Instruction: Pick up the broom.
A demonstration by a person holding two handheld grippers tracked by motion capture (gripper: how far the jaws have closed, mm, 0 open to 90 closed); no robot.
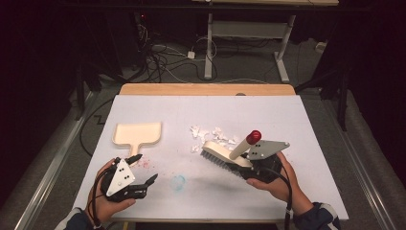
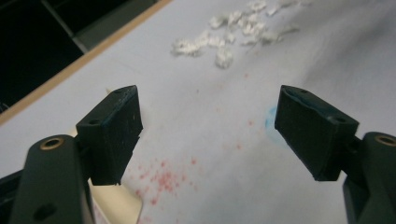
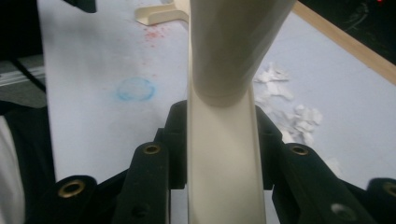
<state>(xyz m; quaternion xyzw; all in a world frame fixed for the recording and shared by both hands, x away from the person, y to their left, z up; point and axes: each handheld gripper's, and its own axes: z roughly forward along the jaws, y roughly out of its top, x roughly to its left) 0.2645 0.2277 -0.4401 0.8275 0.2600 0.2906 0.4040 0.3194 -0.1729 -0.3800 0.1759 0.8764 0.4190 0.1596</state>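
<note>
- High view: left gripper (image 1: 144, 168) is hovering near the table's (image 1: 297, 124) front edge, jaws wide apart, holding nothing.
- Right gripper (image 1: 244, 168) is squeezing the brush (image 1: 225, 156) tight, beside the paper bits (image 1: 210, 135).
- Dustpan (image 1: 137, 133) is lying farther back, open room around.

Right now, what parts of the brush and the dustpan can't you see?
- Brush: in the right gripper view its bristles are hidden behind its own cream body, and its handle tip is cut off by the top edge.
- Dustpan: in the left gripper view the left gripper's jaw covers most of it.
</note>
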